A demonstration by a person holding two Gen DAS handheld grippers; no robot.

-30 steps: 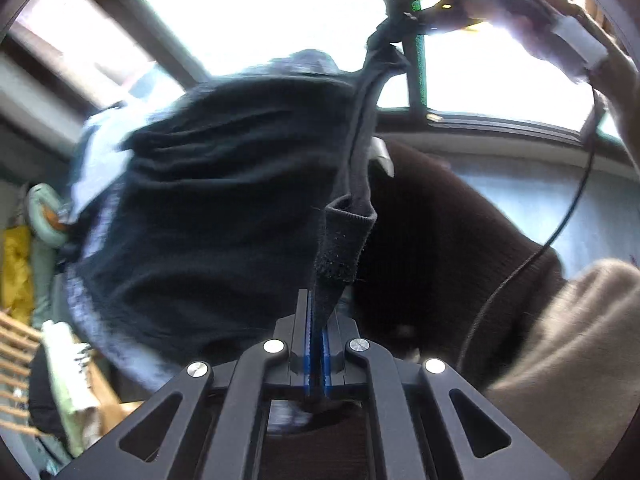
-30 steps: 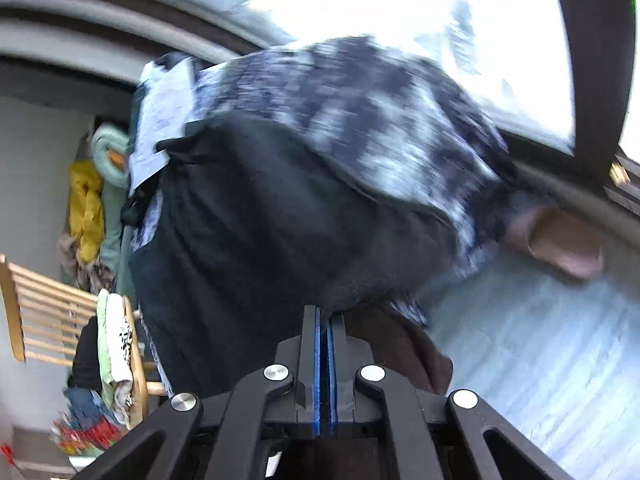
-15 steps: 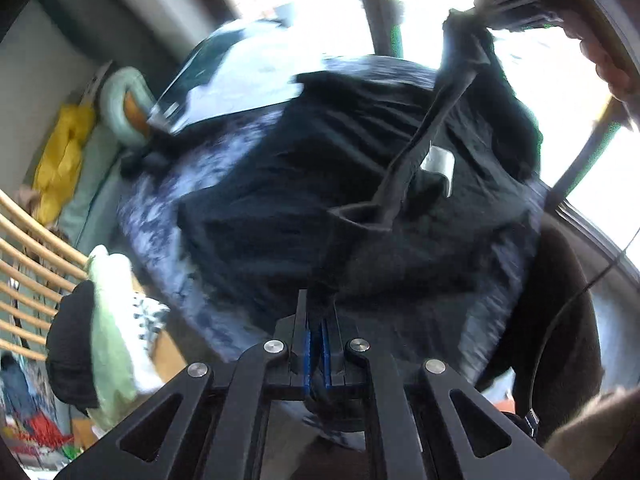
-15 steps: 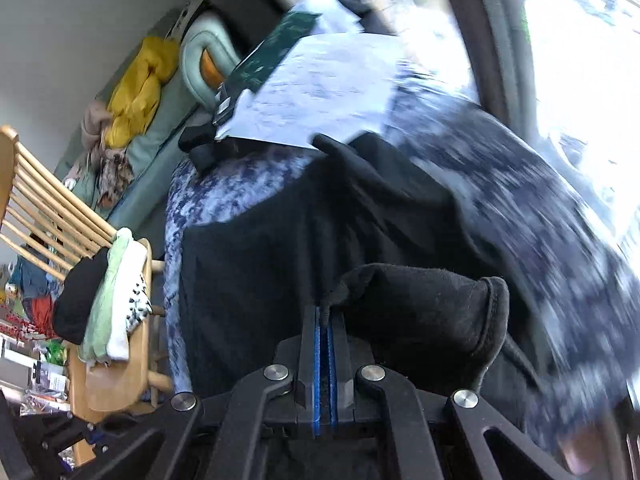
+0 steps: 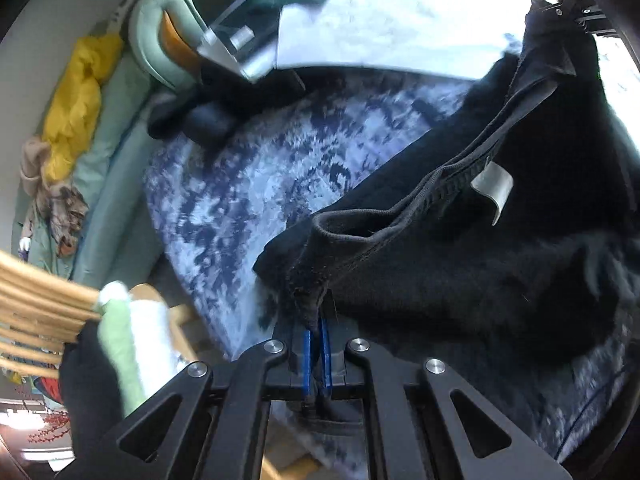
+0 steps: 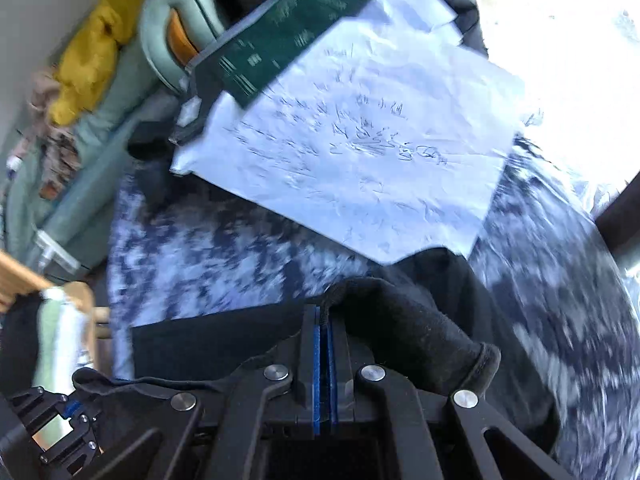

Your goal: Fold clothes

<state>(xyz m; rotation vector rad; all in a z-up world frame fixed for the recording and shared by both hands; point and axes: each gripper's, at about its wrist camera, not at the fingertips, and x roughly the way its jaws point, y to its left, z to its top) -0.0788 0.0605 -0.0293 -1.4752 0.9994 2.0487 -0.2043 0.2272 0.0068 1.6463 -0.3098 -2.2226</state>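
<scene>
A black garment [image 5: 460, 248] with a white tag hangs stretched between both grippers, over a blue-and-white mottled blanket [image 5: 240, 184]. My left gripper [image 5: 316, 328] is shut on one corner of its neckline hem. My right gripper [image 6: 323, 320] is shut on the other corner of the black garment [image 6: 400, 320], next to a rolled sleeve cuff. The right gripper also shows at the top right of the left wrist view [image 5: 576, 4], and the left gripper shows at the bottom left of the right wrist view [image 6: 60, 420].
A white sheet of handwritten paper [image 6: 360, 140] and a dark green booklet [image 6: 288, 36] lie on the blanket's far side. A mint cushion [image 5: 164, 40] and a yellow cloth [image 5: 76, 100] sit at the left. A wooden chair [image 5: 36, 304] carries folded clothes [image 5: 128, 340].
Both grippers have swung downward with the black garment, away from the window and toward the blanket. The paper and booklet have come into view, and the garment now lies lower over the blanket.
</scene>
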